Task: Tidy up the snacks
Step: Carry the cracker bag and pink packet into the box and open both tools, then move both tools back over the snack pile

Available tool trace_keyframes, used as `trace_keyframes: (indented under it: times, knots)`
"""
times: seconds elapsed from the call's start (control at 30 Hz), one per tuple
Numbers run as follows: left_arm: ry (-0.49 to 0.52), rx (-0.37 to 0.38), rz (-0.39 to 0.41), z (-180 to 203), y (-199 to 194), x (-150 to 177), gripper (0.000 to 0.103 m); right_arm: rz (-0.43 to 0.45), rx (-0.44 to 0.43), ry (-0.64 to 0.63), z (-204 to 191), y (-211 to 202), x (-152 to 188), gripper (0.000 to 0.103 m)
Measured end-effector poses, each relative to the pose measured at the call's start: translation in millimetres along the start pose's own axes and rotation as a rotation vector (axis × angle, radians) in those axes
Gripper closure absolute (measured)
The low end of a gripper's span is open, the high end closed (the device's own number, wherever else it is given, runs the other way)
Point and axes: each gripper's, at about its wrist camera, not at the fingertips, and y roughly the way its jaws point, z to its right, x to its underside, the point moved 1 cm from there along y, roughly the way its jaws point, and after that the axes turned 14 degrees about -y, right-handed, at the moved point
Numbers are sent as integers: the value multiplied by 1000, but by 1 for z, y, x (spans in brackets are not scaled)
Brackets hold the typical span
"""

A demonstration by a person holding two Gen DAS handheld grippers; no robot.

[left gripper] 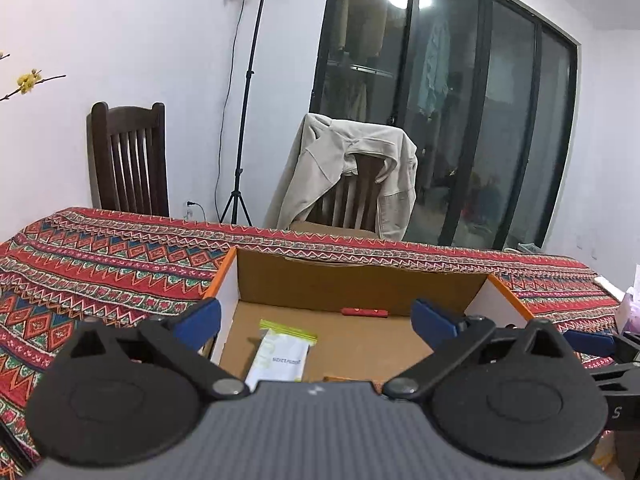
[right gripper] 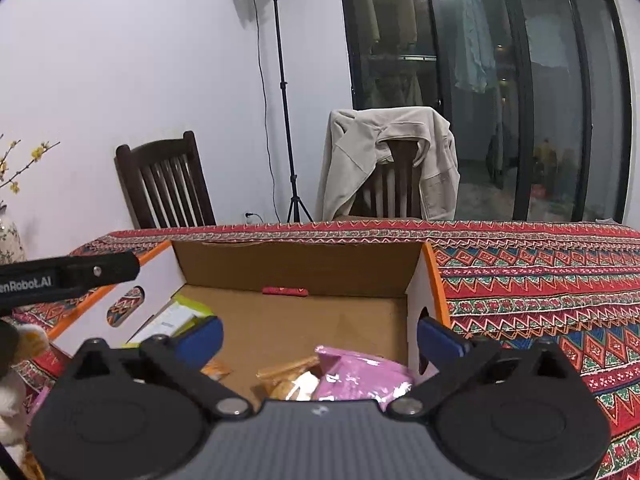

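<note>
An open cardboard box [left gripper: 360, 276] with orange-edged white sides sits on the patterned tablecloth; it also shows in the right wrist view [right gripper: 296, 264]. Inside lie a white and green snack packet [left gripper: 280, 354], a small red bar [left gripper: 364, 312] by the far wall, and in the right wrist view a pink bag [right gripper: 360, 376] and orange-wrapped snacks [right gripper: 288, 368]. My left gripper [left gripper: 316, 322] is open and empty above the box's left half. My right gripper [right gripper: 320, 338] is open and empty above the pink bag. The red bar [right gripper: 285, 291] and the green packet [right gripper: 176, 318] show there too.
The red patterned tablecloth [left gripper: 100, 264] covers the table. Two wooden chairs stand behind it, one [left gripper: 130, 160] bare, one draped with a beige jacket [left gripper: 352, 172]. A light stand [left gripper: 244, 128] stands by the wall. The left gripper's arm [right gripper: 68, 274] reaches in at left.
</note>
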Motion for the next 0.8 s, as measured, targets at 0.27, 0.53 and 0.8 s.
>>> trace_keyframes:
  times: [0.27, 0.53, 0.8]
  knots:
    - [-4, 10, 17, 4, -9, -6, 0, 10, 10, -17, -5, -10, 0, 0]
    - [-36, 9, 21, 8, -37, -26, 0, 32, 32, -41, -10, -34, -10, 0]
    - [-33, 6, -12, -2, -74, -28, 0, 58, 6, -79, -21, -73, -15, 0]
